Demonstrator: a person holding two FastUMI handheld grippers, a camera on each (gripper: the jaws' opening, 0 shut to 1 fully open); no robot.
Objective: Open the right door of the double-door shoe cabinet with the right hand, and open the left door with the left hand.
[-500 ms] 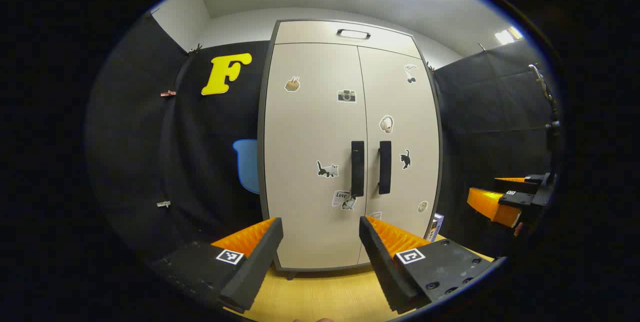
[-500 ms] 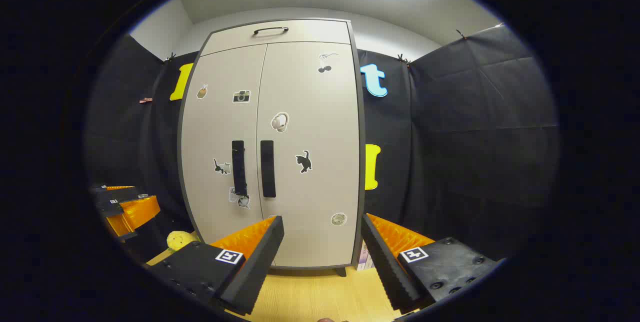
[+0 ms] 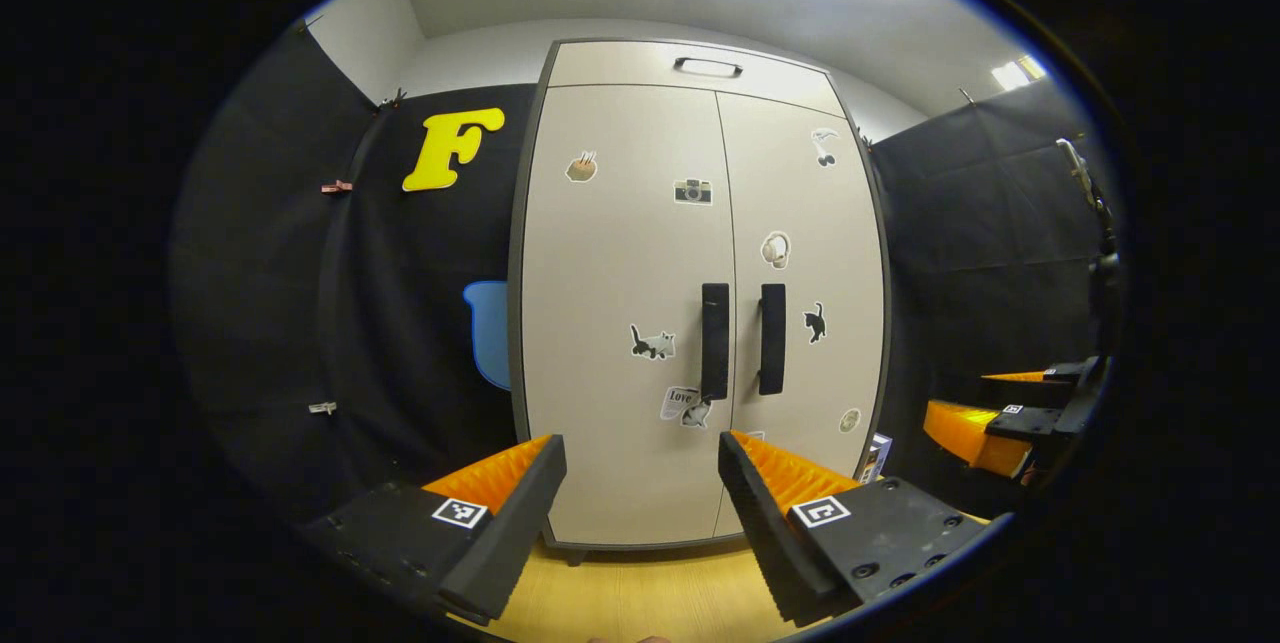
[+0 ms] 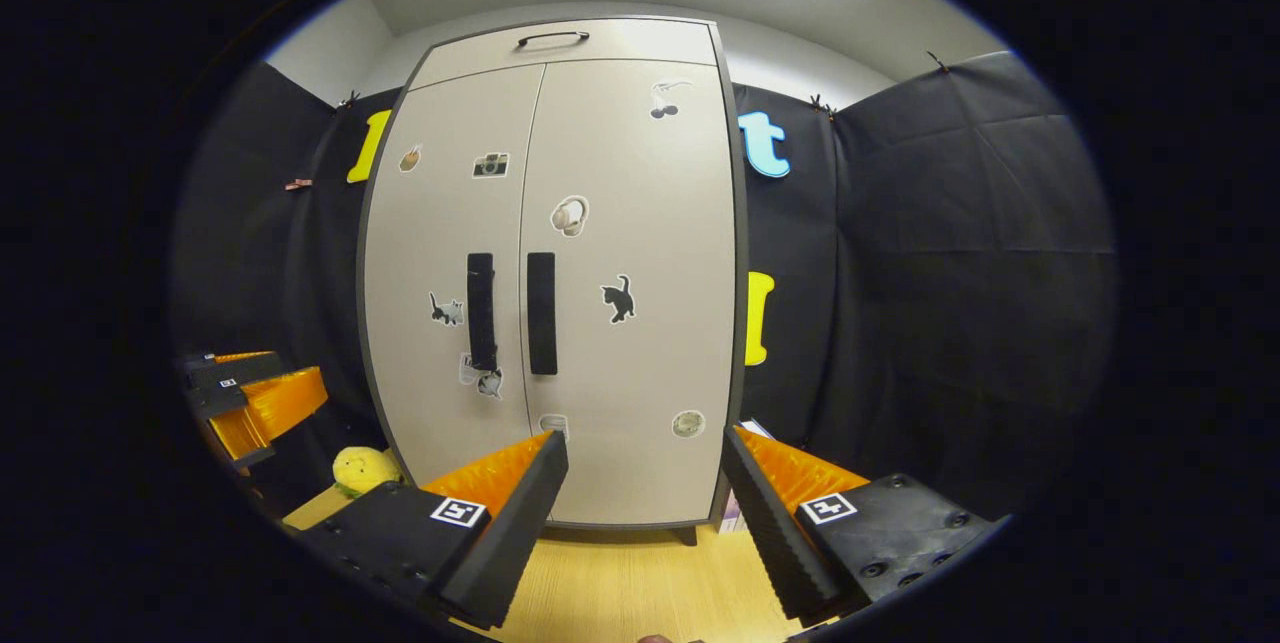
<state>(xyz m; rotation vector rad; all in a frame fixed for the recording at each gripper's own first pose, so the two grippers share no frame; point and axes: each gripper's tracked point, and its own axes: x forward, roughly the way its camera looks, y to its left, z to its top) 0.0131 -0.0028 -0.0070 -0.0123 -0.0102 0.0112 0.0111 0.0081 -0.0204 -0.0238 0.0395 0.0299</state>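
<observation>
A pale double-door shoe cabinet [image 3: 620, 343] [image 4: 640, 223] stands ahead with both doors closed and stickers on them. Two black vertical handles sit side by side at the middle seam: the left door's handle [image 3: 715, 340] [image 4: 481, 311] and the right door's handle [image 3: 771, 338] [image 4: 541, 313]. My left gripper [image 3: 640, 453] is open, some way in front of the cabinet's lower half. My right gripper [image 4: 645, 448] is open too, short of the right door and below its handle. The right gripper also appears at the right edge of the left gripper view [image 3: 990, 413], the left gripper at the left edge of the right gripper view [image 4: 250, 393].
The cabinet stands on a light wooden floor [image 4: 620, 583] between black cloth walls. A yellow plush toy [image 4: 365, 470] lies on the floor left of the cabinet. A small box [image 3: 873, 456] leans at the cabinet's right foot. A handled flap [image 3: 707, 68] tops the cabinet.
The right gripper has moved closer to the cabinet and tipped down a little, so the handles sit higher in its view. The left gripper has barely shifted.
</observation>
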